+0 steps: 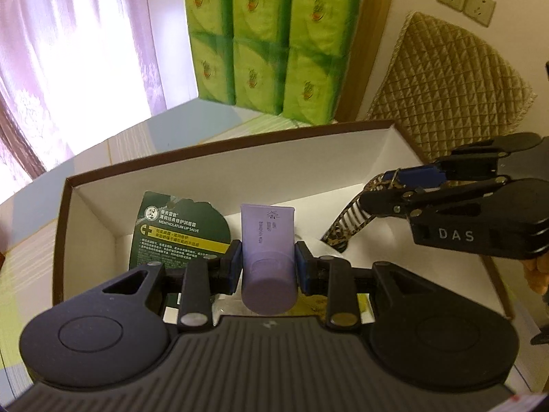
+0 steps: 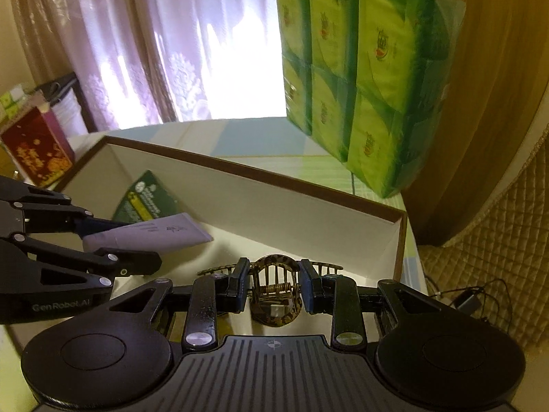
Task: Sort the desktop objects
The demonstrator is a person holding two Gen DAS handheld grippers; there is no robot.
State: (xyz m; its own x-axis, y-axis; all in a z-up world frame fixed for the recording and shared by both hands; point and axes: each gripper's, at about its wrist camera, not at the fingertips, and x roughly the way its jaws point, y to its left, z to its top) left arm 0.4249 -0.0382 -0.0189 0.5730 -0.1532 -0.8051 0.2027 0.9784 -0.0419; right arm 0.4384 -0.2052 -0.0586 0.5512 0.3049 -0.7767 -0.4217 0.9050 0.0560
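Observation:
My left gripper (image 1: 267,266) is shut on a lilac cream tube (image 1: 266,240), held cap toward the camera over the open white box (image 1: 240,161) with a brown rim. The tube also shows in the right wrist view (image 2: 154,237). My right gripper (image 2: 274,283) is shut on a leopard-print hair claw clip (image 2: 274,288), held over the right part of the box (image 2: 308,213). It shows in the left wrist view (image 1: 394,185) with the clip (image 1: 346,226) hanging from it. A dark green lip salve card (image 1: 178,230) leans inside the box at the left.
A tall green pack of tissues (image 1: 271,41) stands behind the box on the table. A quilted tan chair cushion (image 1: 449,82) is to the right. A red carton (image 2: 37,151) sits far left. Cables (image 2: 470,298) lie on the floor at the right.

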